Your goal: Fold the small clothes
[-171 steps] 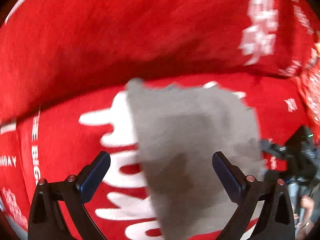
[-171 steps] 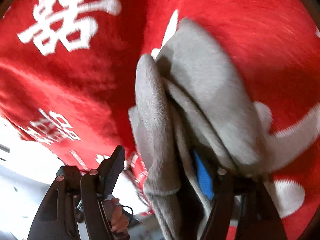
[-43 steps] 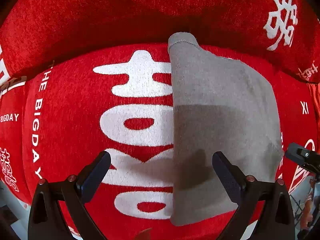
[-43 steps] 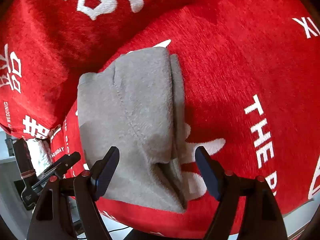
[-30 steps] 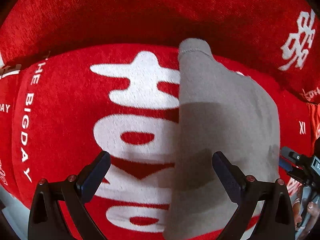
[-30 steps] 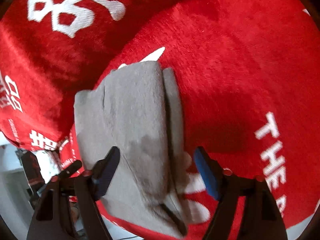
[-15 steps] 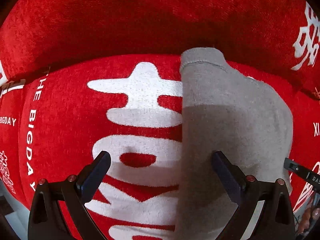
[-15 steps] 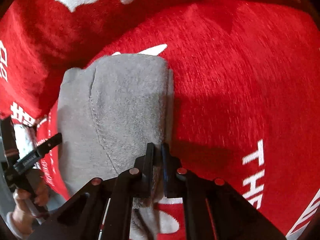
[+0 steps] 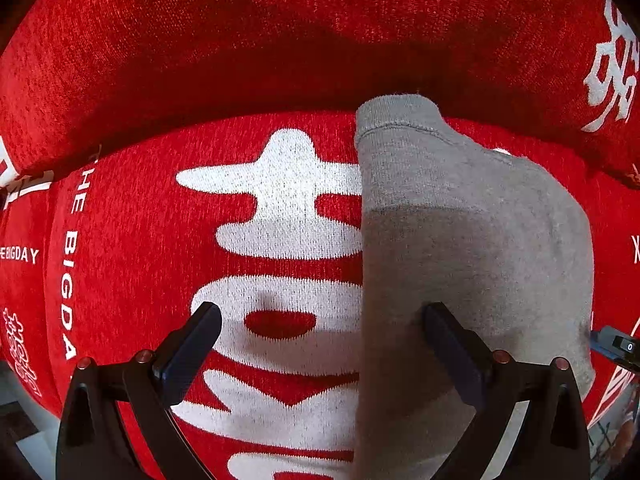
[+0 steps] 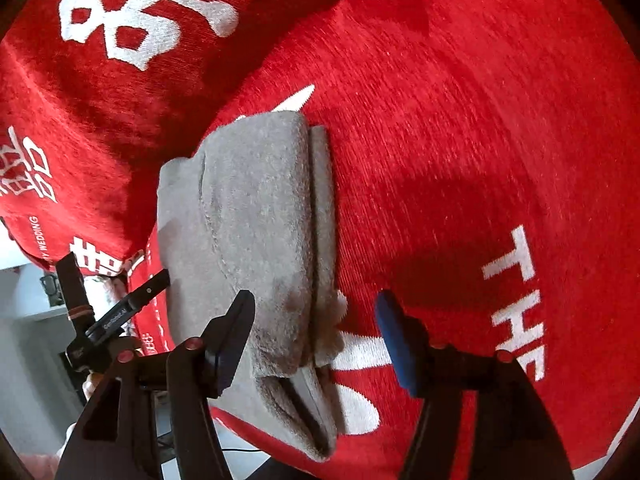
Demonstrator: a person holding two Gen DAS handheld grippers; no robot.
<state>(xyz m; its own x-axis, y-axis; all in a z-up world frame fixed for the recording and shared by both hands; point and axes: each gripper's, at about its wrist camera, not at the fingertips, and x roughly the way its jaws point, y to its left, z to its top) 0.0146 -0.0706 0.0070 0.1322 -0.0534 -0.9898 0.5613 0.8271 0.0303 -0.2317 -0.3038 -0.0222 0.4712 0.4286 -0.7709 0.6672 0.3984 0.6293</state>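
Note:
A folded grey garment lies on a red cushion with white lettering. In the left wrist view my left gripper is open and empty; its right finger rests over the garment's left part, its left finger over the cushion. In the right wrist view the grey garment shows stacked folded layers along its right edge. My right gripper is open, straddling the garment's near right edge, holding nothing.
The red sofa backrest rises behind the cushion. The left gripper's tip shows at the garment's far side in the right wrist view. The cushion's front edge and a pale floor lie below left.
My right gripper was shut half a second ago and has opened. The left gripper has moved closer to the garment and stays open.

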